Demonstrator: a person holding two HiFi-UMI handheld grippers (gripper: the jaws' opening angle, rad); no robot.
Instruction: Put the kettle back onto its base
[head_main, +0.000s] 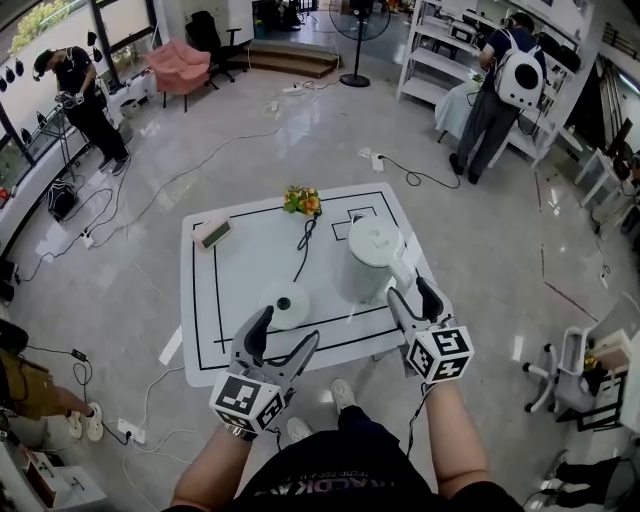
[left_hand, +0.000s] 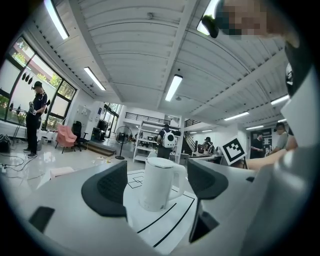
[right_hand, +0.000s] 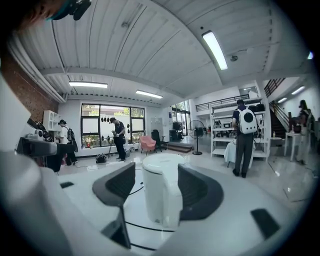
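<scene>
Right hand-held gripper (head_main: 417, 299), head view: jaws apart, nose up at the handle side of the kettle (head_main: 368, 256), not clamped on it. Left hand-held gripper (head_main: 283, 342) is open too and empty, just beside the base (head_main: 285, 304). Kettle stands upright on the surface (head_main: 245, 262), to the right of the base and not on it. My read is that nothing is done yet: grasp, lift and set-down are all left.

Left gripper view: jaws wide, nothing between them. Kettle shows through the gap, further off and upright.

Right gripper view: jaws wide apart and kettle fills the gap, with the handle (right_hand: 168, 202) facing the camera, close to the right jaw. No grip on it. Can't tell if a pad touches the handle.
</scene>
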